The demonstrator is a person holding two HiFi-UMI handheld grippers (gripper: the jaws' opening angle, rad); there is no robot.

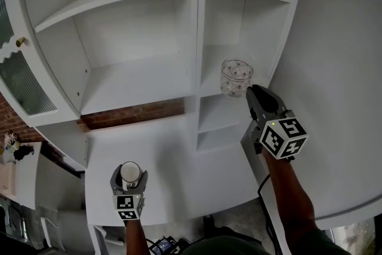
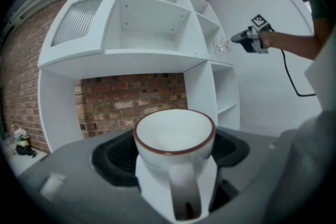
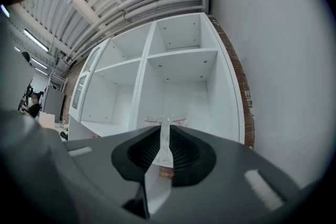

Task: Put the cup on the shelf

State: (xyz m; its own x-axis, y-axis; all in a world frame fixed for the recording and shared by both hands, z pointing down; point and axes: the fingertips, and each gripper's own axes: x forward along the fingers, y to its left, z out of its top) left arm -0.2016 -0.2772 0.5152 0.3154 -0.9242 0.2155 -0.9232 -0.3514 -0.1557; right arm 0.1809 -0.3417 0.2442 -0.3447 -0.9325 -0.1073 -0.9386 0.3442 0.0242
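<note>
My left gripper (image 1: 129,176) is shut on a white cup with a brown rim (image 2: 174,139). The cup stands upright between the jaws with its handle toward the camera, low in front of the white shelf unit (image 1: 143,77). My right gripper (image 1: 249,91) is shut on the wall of a clear glass cup with small flowers (image 1: 236,76). It holds the glass upright at the mouth of a compartment in the narrow right column. In the right gripper view the jaws pinch the thin glass wall (image 3: 165,136). The left gripper view shows the right gripper (image 2: 251,39) and the glass (image 2: 221,46) at the shelf's right side.
The shelf unit has two wide open compartments (image 1: 134,39) and a narrow right column (image 1: 230,110). A cabinet door with ribbed glass and a knob (image 1: 20,42) is at the left. Brick wall (image 1: 134,114) shows below the shelves. A white curved wall (image 1: 340,80) lies to the right.
</note>
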